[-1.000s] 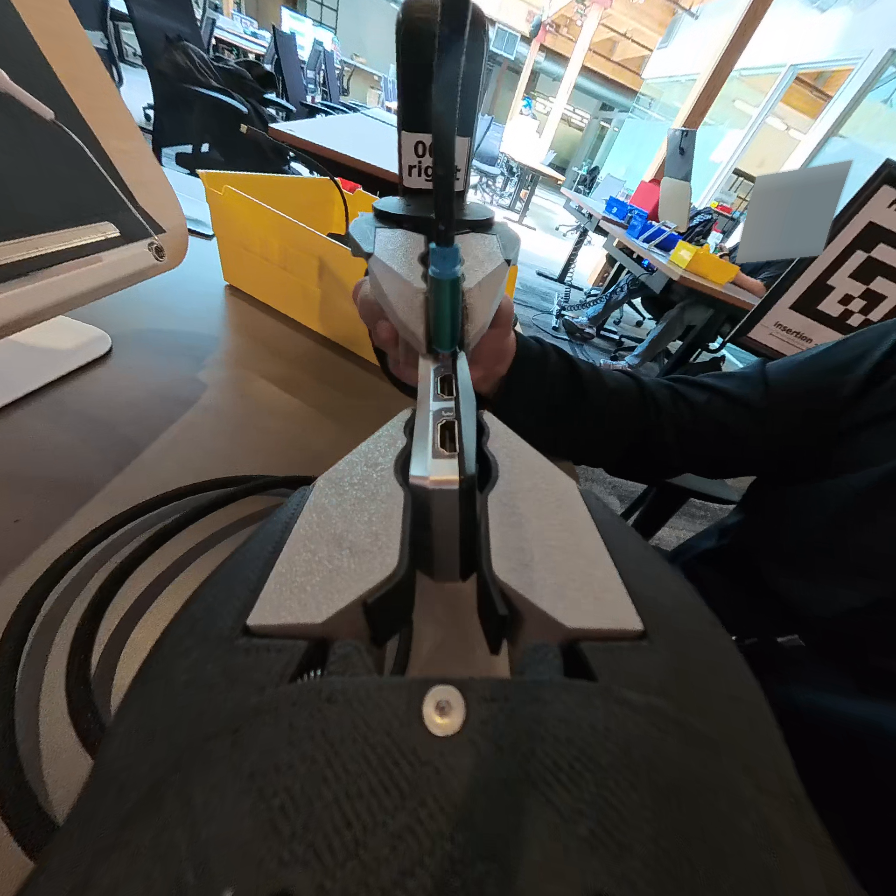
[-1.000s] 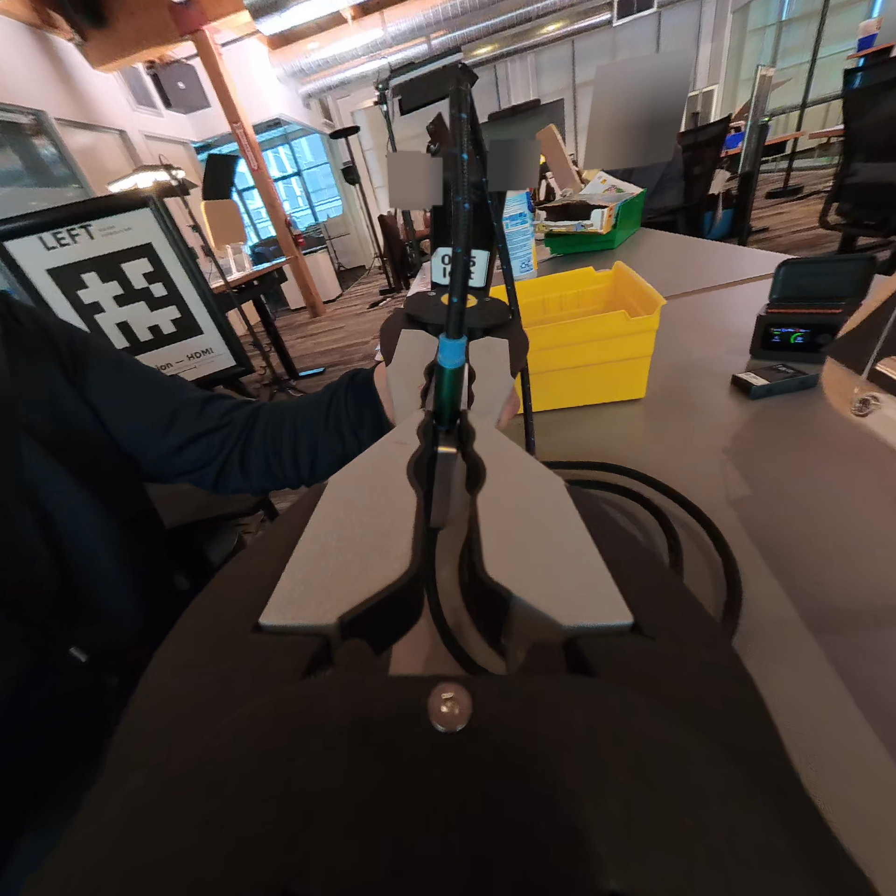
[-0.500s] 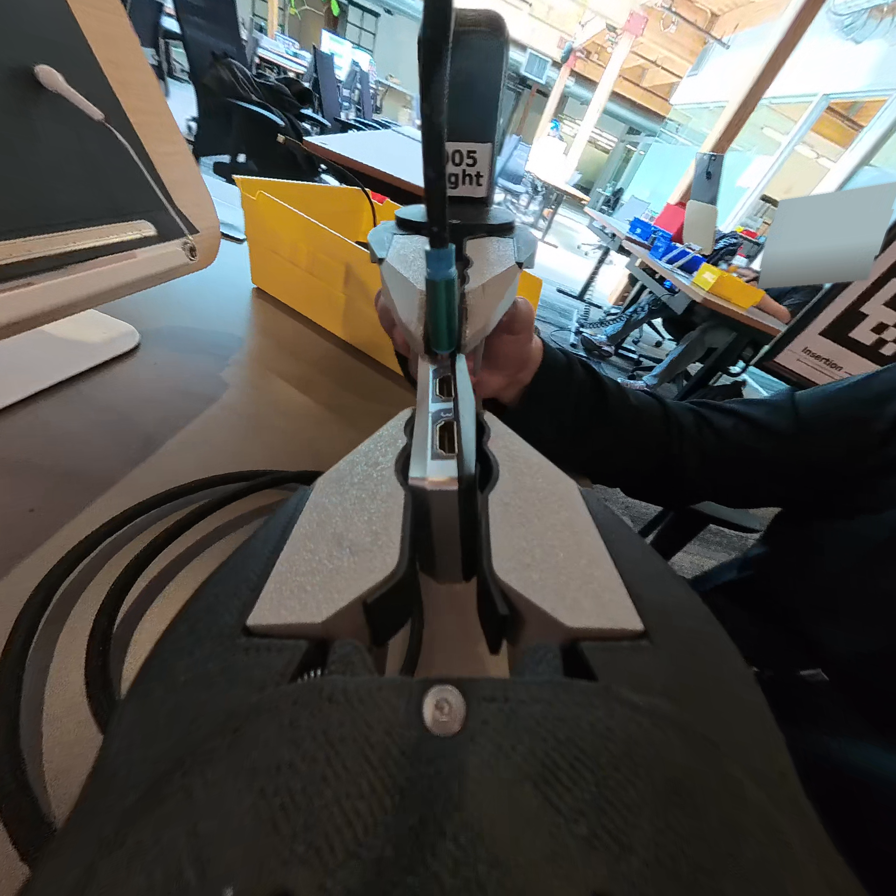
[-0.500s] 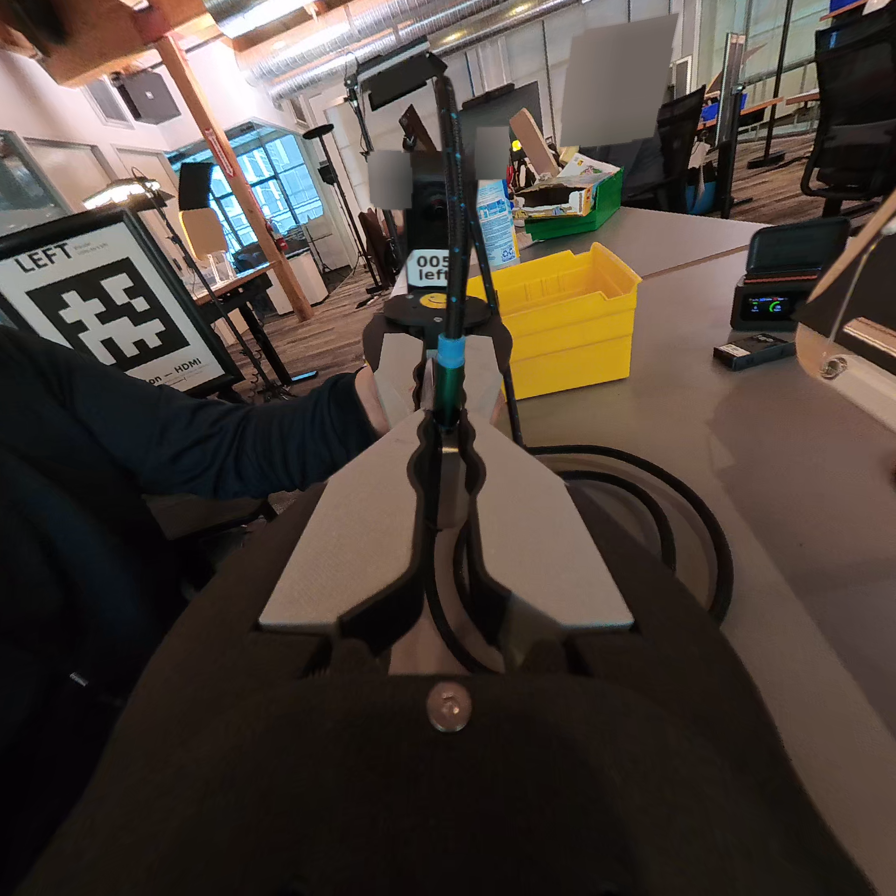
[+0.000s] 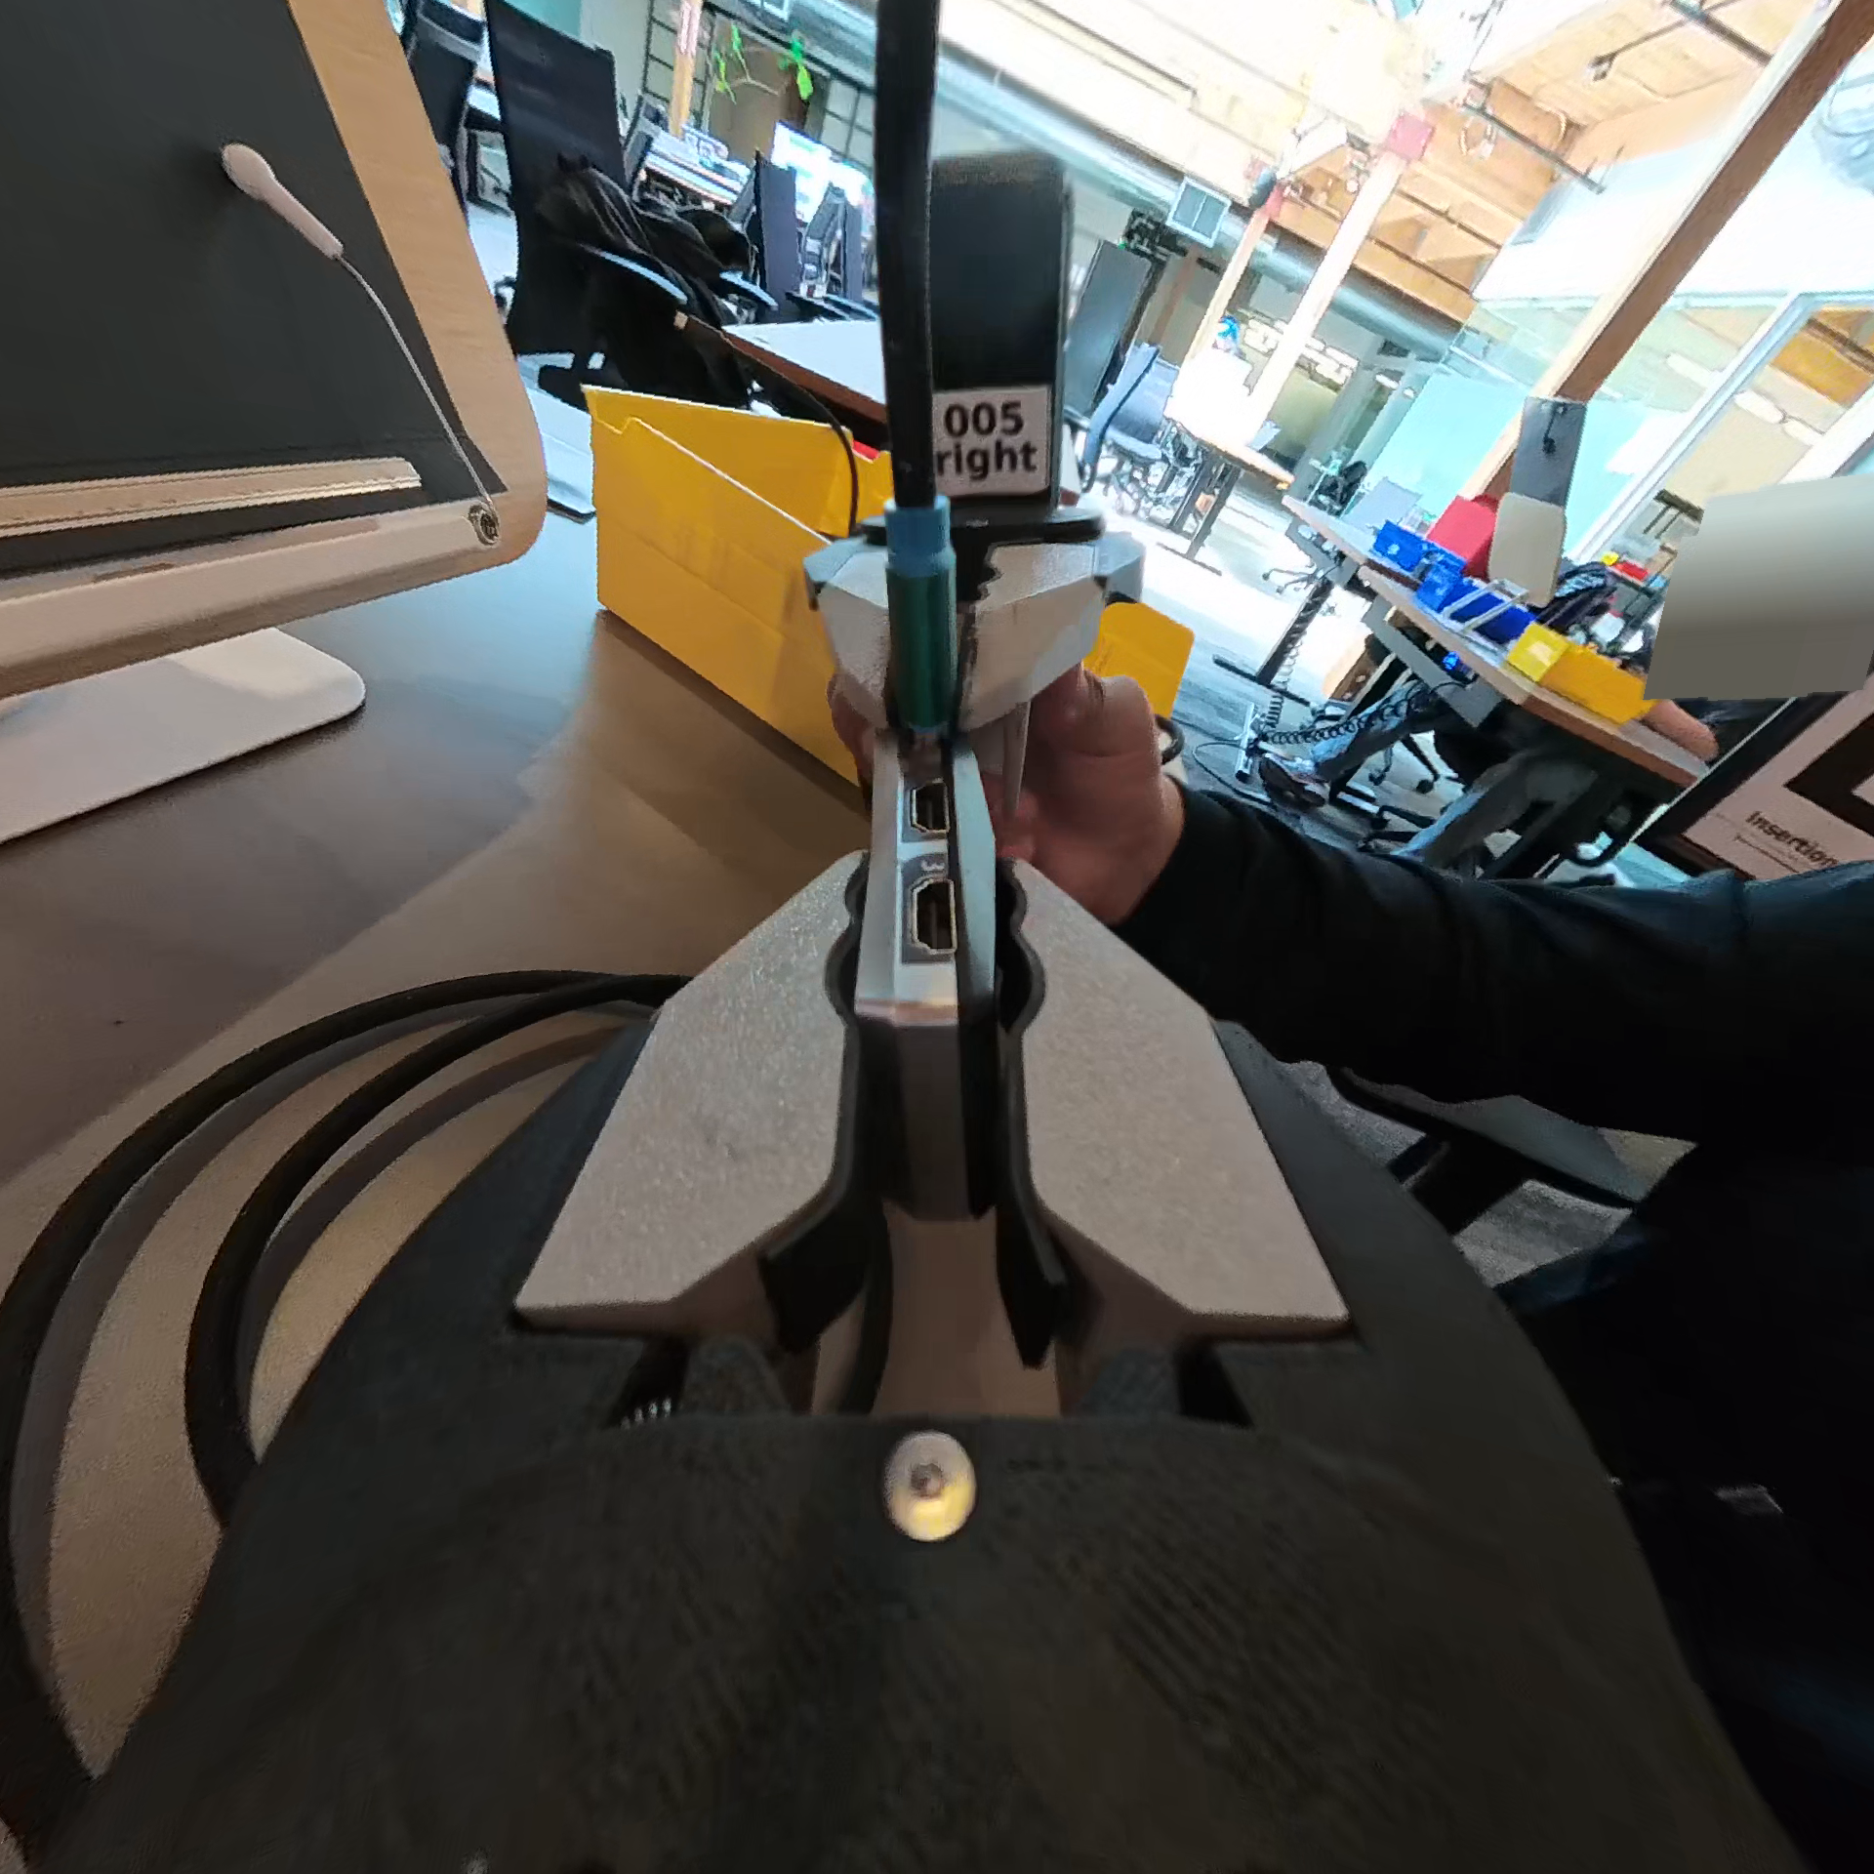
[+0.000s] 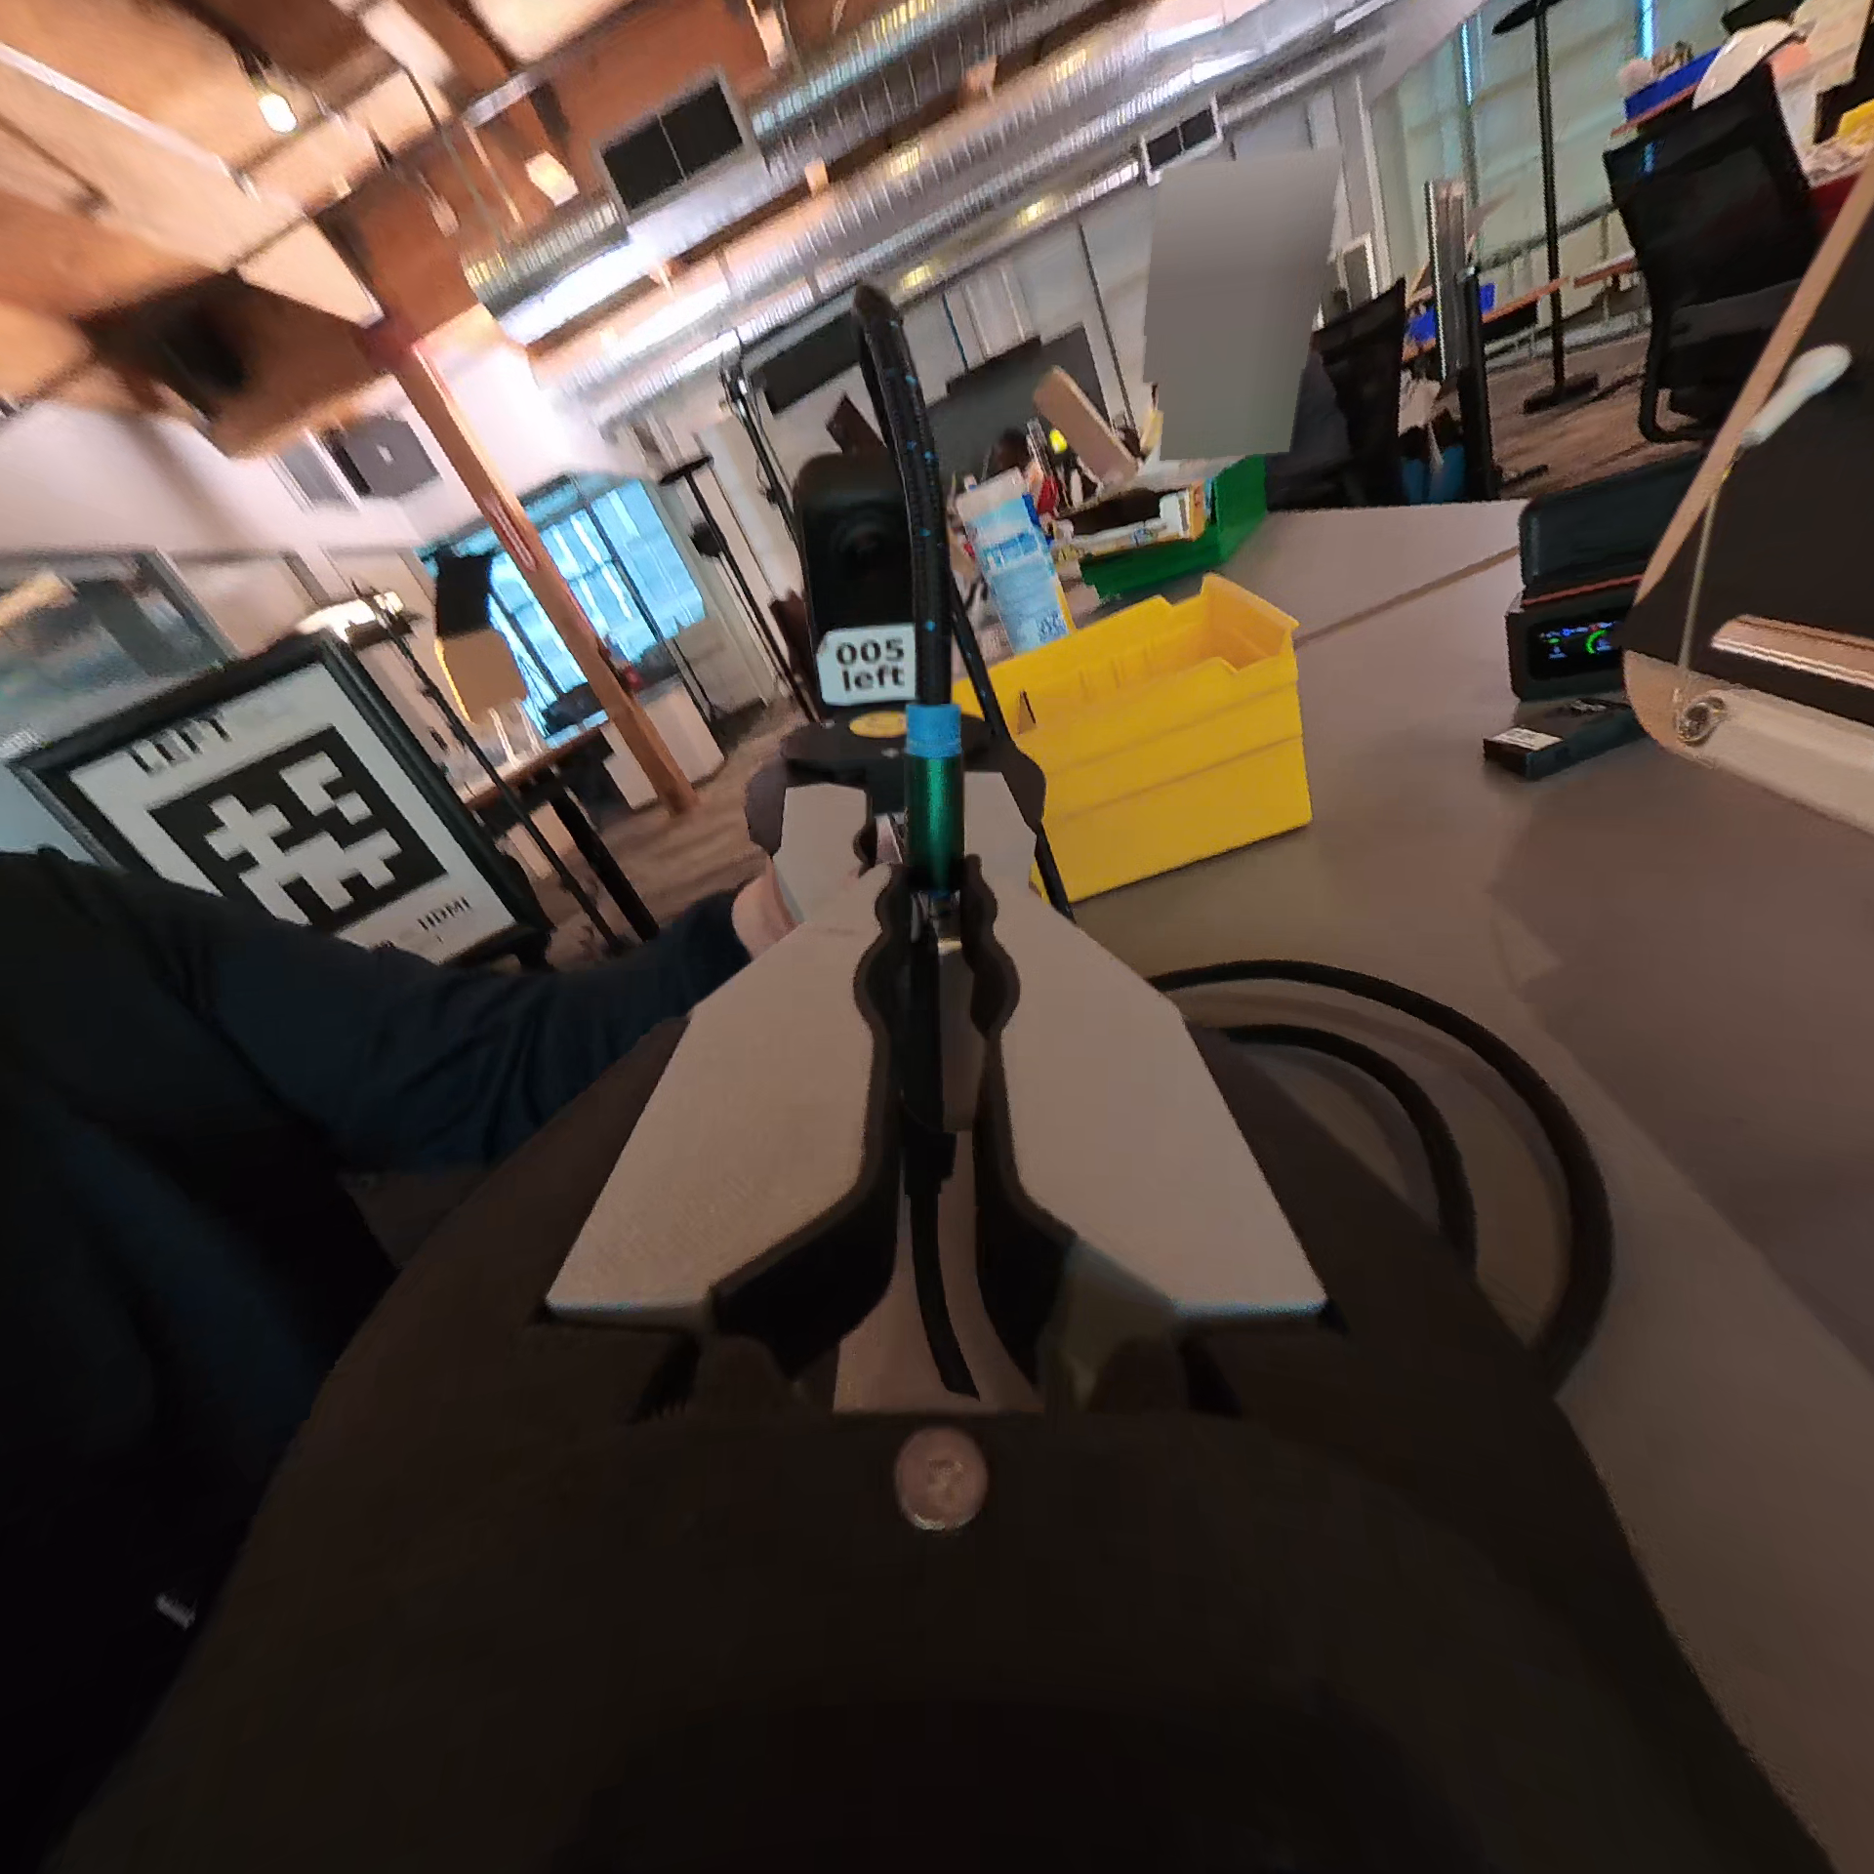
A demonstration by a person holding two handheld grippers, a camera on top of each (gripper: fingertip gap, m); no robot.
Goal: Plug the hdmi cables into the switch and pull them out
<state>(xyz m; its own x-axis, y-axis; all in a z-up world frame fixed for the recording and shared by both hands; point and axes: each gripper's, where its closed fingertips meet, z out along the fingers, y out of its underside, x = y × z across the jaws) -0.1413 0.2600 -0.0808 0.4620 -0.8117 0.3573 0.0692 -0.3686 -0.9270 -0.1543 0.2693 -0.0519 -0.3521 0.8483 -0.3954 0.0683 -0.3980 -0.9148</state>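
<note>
My left gripper (image 5: 928,892) is shut on the silver HDMI switch (image 5: 880,943), held on edge with two empty ports facing the camera. My right gripper (image 5: 943,710) faces it and is shut on a green HDMI plug (image 5: 918,639) with a blue collar. The plug's black cable (image 5: 903,254) rises straight up. The plug's tip meets the far end of the switch; how deep it sits is hidden. In the right wrist view my right gripper (image 6: 933,903) pinches the green plug (image 6: 931,811), with the left gripper (image 6: 892,811) just behind it.
A yellow bin (image 5: 710,548) stands on the table behind the grippers and shows in the right wrist view too (image 6: 1166,750). A monitor (image 5: 203,304) stands at the left. Coiled black cable (image 5: 254,1115) lies on the table below. A small black device (image 6: 1572,639) sits at the far right. Less than 4 cm separates the two grippers' tips.
Both grippers have swung together, so the background has shifted and the right wrist view is tilted and blurred. The plug stays at the far end of the switch.
</note>
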